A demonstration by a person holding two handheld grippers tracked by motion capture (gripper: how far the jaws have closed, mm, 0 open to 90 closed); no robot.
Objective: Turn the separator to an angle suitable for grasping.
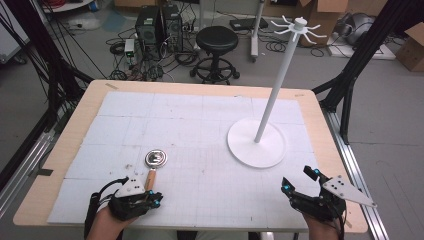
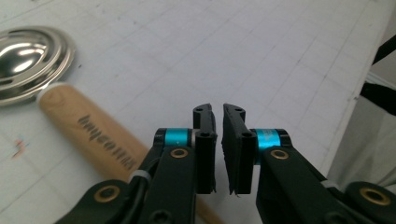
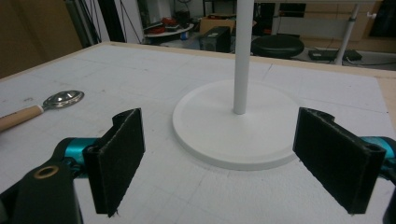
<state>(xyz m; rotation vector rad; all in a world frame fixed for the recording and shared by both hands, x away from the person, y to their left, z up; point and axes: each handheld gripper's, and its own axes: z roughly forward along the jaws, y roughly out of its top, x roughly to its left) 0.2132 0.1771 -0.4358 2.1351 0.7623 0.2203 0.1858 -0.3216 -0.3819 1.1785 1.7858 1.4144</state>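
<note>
Left hand-held gripper (image 1: pixel 152 198) beside spoon (image 1: pixel 154 165) on tabletop (image 1: pixel 200 130).
Its jaws nearly closed, empty, handle at nine o'clock; right hand-held gripper (image 1: pixel 300 181) wide open.

A lab or research workshop: black computer towers (image 1: pixel 159 29) amid tangled cables (image 1: pixel 120 47) on the grey floor, a black stool (image 1: pixel 216 42), cardboard boxes (image 1: pixel 411 47), and black metal frame struts (image 1: pixel 367 47) around the counter (image 1: pixel 90 105).

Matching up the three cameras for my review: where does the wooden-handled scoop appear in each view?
High view: the scoop lies left of centre, handle toward the left tongs.
Left gripper view: scoop at the left edge, metal bowl at top left, handle passing beside and under the near-shut jaws.
Right gripper view: scoop far left.
Shared landmark: the white gridded mat.
</note>
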